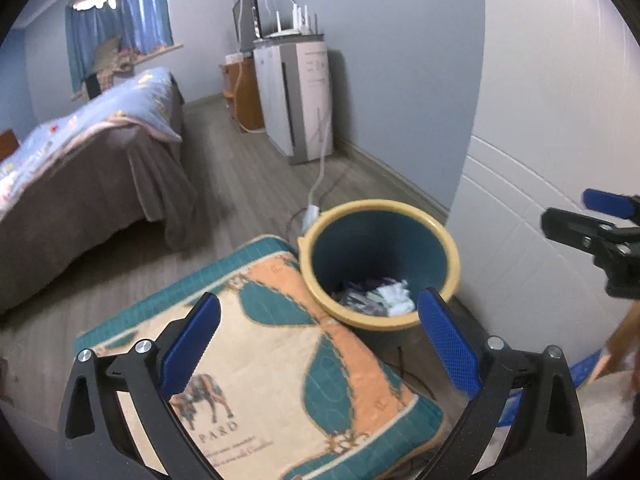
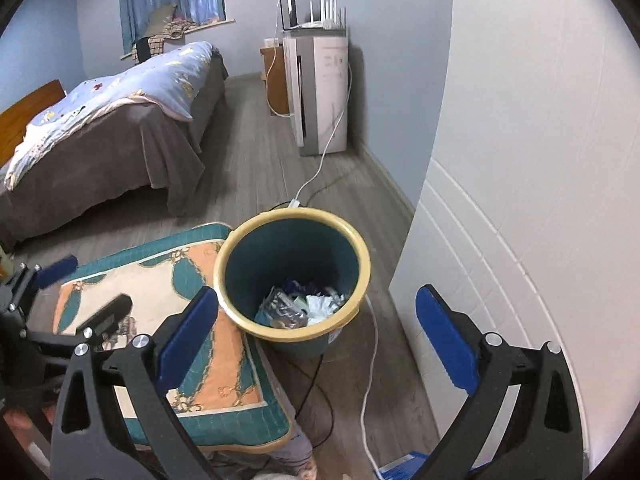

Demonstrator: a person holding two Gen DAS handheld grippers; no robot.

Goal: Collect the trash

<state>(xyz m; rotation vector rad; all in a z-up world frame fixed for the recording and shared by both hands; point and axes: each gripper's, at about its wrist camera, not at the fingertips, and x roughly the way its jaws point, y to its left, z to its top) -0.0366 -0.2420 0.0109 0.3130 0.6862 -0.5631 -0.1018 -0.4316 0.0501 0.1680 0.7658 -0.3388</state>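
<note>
A dark teal trash bin with a yellow rim (image 1: pixel 378 216) (image 2: pixel 294 216) stands on the floor beside a white wall. Crumpled white paper and wrappers (image 1: pixel 384 294) (image 2: pixel 308 306) lie at its bottom. My left gripper (image 1: pixel 318 338) is open and empty, held above a cushion just left of the bin. My right gripper (image 2: pixel 318 334) is open and empty, above the bin's near rim. The right gripper also shows at the right edge of the left wrist view (image 1: pixel 600 224), and the left gripper shows at the left of the right wrist view (image 2: pixel 80 292).
An orange and teal patterned cushion (image 1: pixel 280 360) (image 2: pixel 160 292) lies left of the bin. A bed (image 1: pixel 80 160) (image 2: pixel 112 120) stands at the left. A white appliance (image 1: pixel 296 96) (image 2: pixel 320 92) stands by the far wall, its cable (image 2: pixel 368 360) running over the floor. A white panelled wall (image 2: pixel 520 240) is on the right.
</note>
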